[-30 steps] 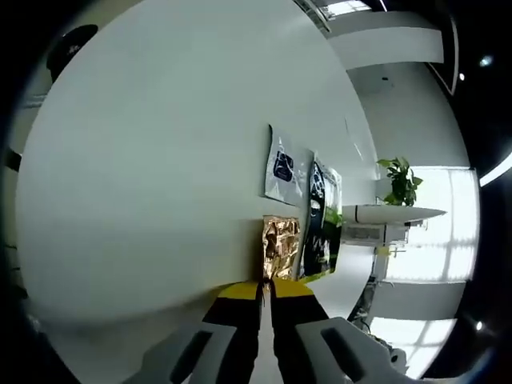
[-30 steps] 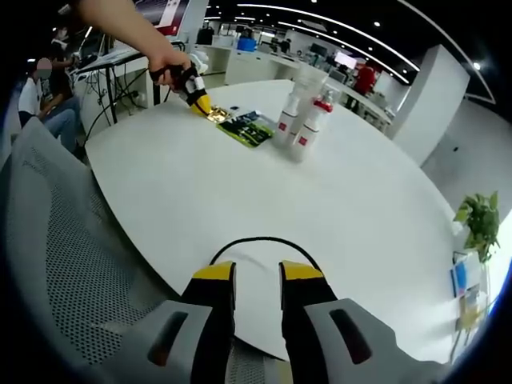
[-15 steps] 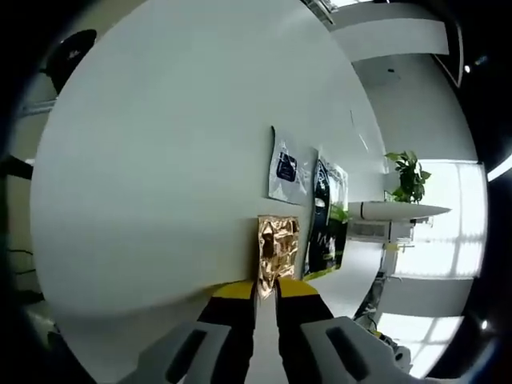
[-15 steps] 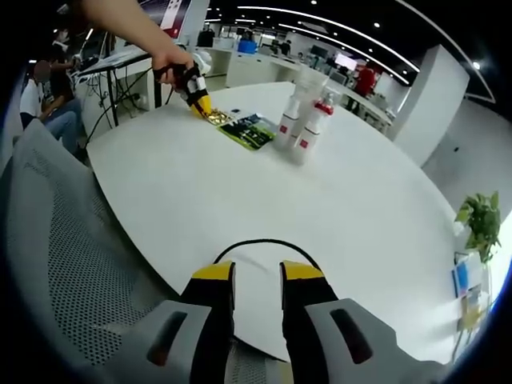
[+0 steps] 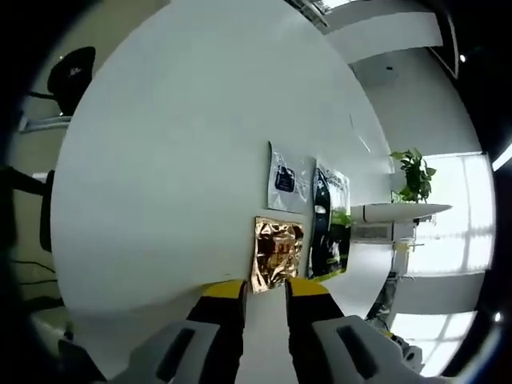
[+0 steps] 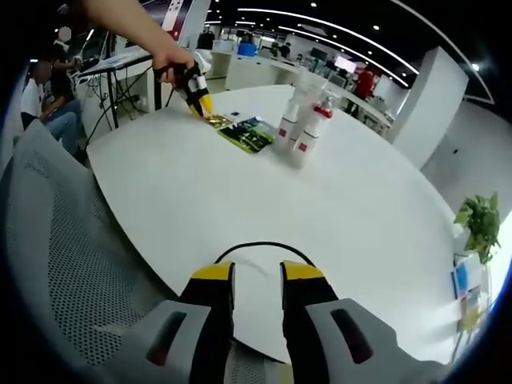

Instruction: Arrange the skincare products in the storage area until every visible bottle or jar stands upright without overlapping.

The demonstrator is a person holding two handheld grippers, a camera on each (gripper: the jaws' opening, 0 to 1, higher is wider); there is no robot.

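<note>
Left tongs [image 5: 265, 289] stood parted just off the gold sachet [image 5: 276, 252] on the white bench [image 5: 160, 160]; right tongs [image 6: 257, 276] gaped, holding nothing, well apart from two bottles [image 6: 300, 128].

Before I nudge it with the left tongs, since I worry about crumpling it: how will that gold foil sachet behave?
The gold foil sachet looks creased and flat, so it is probably thin, floppy and very light. On the smooth white table it would likely slide rather than roll. The left tongs stand open at its edge; pinching a corner may bend it.
</note>
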